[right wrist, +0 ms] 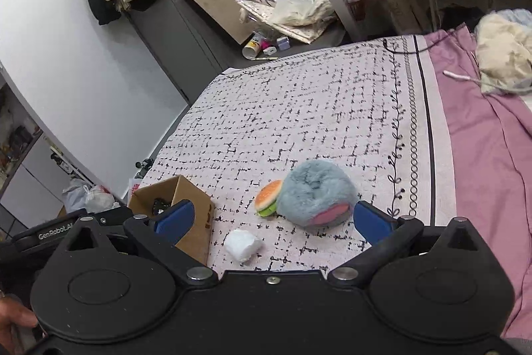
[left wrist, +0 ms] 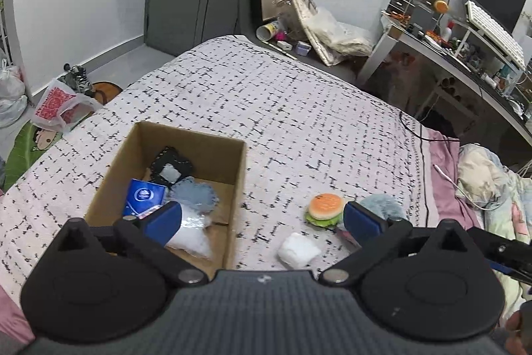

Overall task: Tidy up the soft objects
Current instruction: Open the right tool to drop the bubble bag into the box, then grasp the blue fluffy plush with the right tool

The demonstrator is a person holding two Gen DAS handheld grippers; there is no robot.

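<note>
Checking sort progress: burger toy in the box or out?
Out. The burger toy lies on the bedspread beside the fluffy blue plush, outside the cardboard box.

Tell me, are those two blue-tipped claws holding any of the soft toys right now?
No. The left gripper and the right gripper are both wide open and empty; the burger toy and fluffy ball lie loose on the bed.

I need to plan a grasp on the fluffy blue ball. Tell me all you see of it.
The ball is round, covered in long grey-blue fur, with a pink patch low on its near side. It rests on the patterned bedspread, touching a toy burger on its left. No fingers touch it.
</note>
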